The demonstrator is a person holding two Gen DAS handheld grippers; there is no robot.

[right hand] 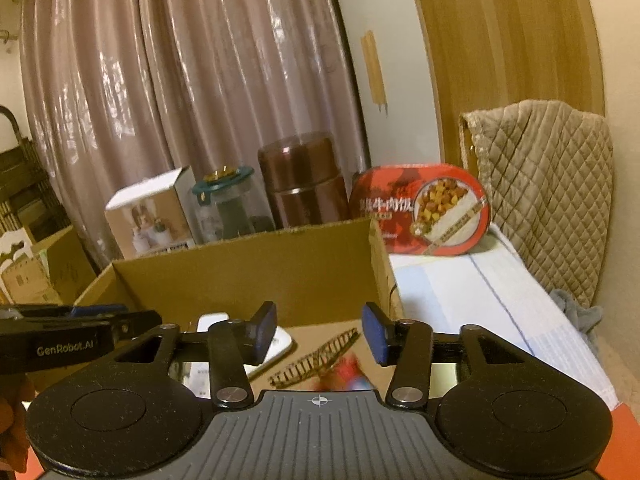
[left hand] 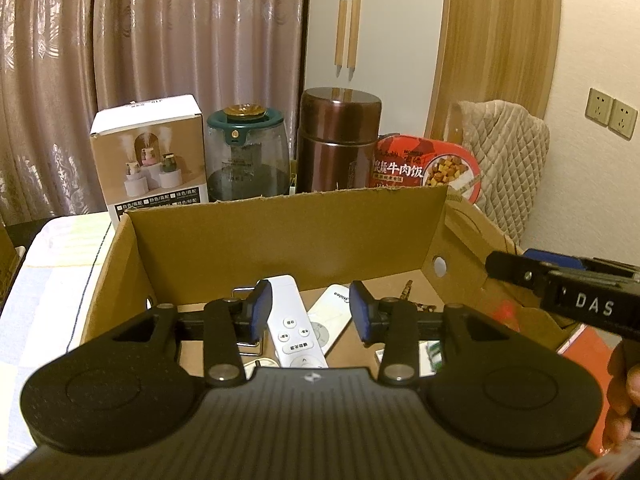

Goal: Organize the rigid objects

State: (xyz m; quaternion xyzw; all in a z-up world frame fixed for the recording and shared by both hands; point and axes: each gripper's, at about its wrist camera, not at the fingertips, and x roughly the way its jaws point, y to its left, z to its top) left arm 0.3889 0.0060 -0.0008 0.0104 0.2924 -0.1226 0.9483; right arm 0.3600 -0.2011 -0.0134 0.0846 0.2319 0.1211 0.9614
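An open cardboard box [left hand: 280, 236] holds the items. My left gripper [left hand: 310, 312] hovers over its floor, open, with a white remote [left hand: 292, 320] lying flat below the gap and neither pad touching it. A second white remote [left hand: 332, 312] lies beside it. My right gripper [right hand: 320, 334] is open above the same box [right hand: 260, 268], over a brass-coloured toothed clip [right hand: 320, 354] and a blurred red and blue object [right hand: 348, 370]. A white remote [right hand: 280, 344] shows behind its left finger. Each gripper appears at the edge of the other's view: right gripper [left hand: 508, 264], left gripper [right hand: 132, 318].
Behind the box stand a humidifier carton [left hand: 148, 152], a glass jar with a green lid [left hand: 246, 156], a brown flask [left hand: 340, 144] and a red meal tub [left hand: 428, 168]. A quilted cushion [left hand: 508, 160] leans at the right, curtains hang behind, and a pale cloth [right hand: 480, 300] covers the surface.
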